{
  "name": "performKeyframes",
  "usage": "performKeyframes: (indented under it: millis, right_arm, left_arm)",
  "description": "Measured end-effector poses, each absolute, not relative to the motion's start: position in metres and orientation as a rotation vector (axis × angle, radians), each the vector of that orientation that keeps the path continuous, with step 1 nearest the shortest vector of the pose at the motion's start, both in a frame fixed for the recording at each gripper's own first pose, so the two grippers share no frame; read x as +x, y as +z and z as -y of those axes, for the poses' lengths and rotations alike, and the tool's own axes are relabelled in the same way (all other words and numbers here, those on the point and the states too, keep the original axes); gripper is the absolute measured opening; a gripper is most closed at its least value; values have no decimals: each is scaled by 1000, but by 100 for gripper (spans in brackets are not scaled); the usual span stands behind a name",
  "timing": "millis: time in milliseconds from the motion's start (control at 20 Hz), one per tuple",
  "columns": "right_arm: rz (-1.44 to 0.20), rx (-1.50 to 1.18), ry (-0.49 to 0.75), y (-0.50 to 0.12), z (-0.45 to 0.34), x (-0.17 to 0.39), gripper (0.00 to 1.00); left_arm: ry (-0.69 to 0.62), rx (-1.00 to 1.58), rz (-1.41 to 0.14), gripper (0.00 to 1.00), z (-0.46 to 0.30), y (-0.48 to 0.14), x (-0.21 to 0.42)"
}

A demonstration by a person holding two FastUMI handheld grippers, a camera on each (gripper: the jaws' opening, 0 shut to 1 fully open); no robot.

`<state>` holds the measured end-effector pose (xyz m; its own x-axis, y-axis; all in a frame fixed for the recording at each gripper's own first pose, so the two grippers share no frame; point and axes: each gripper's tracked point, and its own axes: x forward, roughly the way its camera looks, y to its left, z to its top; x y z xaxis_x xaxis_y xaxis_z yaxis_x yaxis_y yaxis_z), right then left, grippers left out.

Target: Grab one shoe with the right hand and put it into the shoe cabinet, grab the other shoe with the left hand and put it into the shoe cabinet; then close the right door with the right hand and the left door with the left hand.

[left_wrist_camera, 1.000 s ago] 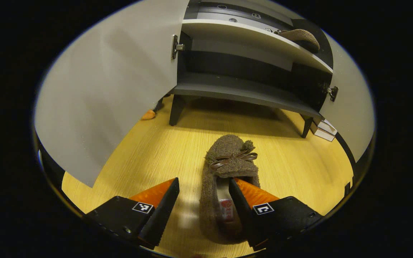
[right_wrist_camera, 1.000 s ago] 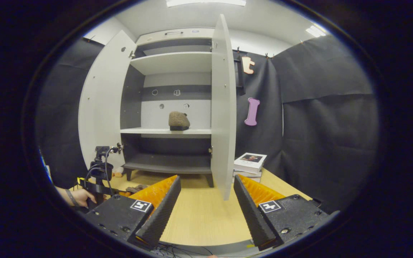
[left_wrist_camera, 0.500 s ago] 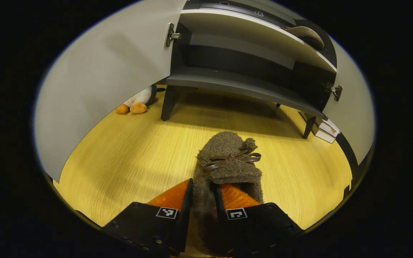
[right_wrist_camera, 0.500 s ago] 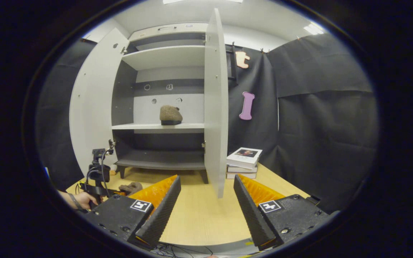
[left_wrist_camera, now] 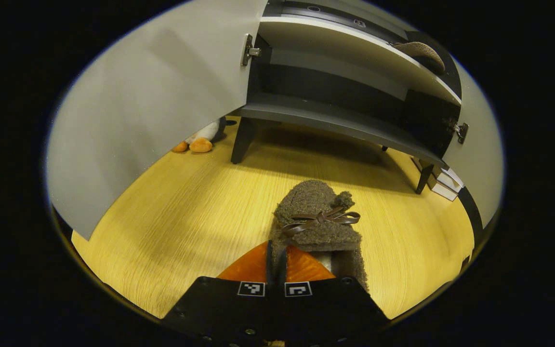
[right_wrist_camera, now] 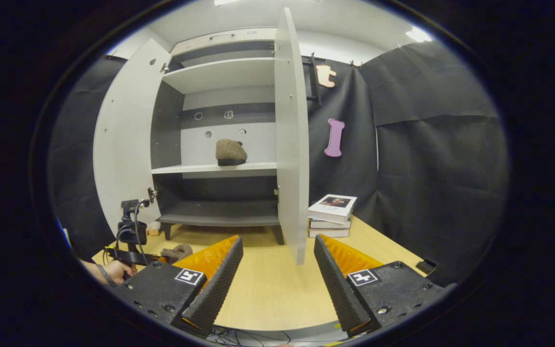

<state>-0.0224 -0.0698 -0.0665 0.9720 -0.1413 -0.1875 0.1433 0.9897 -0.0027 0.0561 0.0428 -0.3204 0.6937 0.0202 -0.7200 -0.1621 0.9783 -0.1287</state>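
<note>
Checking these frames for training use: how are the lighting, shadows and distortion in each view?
Left gripper view: sharp; warm light gives glare on the table; dark shadow under the cabinet; fisheye bows its shelves; the slipper is clear. Right gripper view: cooler, even ceiling light; the door curves from distortion; the shelf slipper is small but crisp.

No readable words, brand names or numbers appear in either view. The square black-and-white coded markers on the left gripper (left_wrist_camera: 275, 255) and on the right gripper (right_wrist_camera: 277, 260) carry patterns, not letters. The top book of the stack of books (right_wrist_camera: 331, 214) on the table (right_wrist_camera: 268, 289) has a cover picture, with print too small to make out.
</note>
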Motion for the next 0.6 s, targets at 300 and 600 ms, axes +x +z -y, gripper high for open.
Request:
performKeyframes:
  millis: [300, 600]
  right_arm:
    - [-205, -2, -138, -70, 68, -21, 94]
    - [-223, -10, -85, -75, 55, -22, 94]
  left_arm:
    - [14, -224, -543, 1, 7, -191, 48]
    - [-102, -237, -249, 0, 36, -26, 130]
